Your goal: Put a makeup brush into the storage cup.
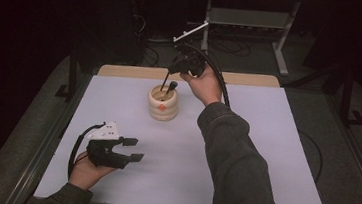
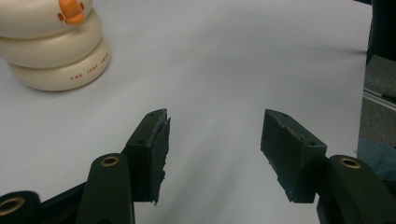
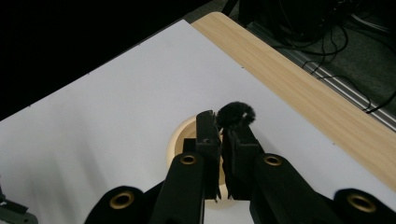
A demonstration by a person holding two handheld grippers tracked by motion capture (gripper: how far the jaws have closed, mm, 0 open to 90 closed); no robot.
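Note:
A cream ribbed pot [image 1: 163,105] with an orange beak on its side stands on the white table, also at the top left of the left gripper view as the pot [image 2: 51,56]. My right gripper [image 1: 174,69] hangs over its far rim, shut on a thin brush [image 1: 166,80] that slants down into the pot's mouth. In the right gripper view the jaws of the right gripper [image 3: 219,125] are pressed together, with the brush's black tuft [image 3: 236,114] just past their tips above the pot [image 3: 180,140]. My left gripper [image 1: 134,149] rests at the near left, open with nothing in it, jaws wide apart as the left gripper [image 2: 215,135] shows.
The white table top [image 1: 265,140] has a wooden strip [image 1: 251,79] along its far edge. Behind it are a metal stand [image 1: 280,36] and cables on the floor. A sleeved forearm [image 1: 234,157] crosses the right half of the table.

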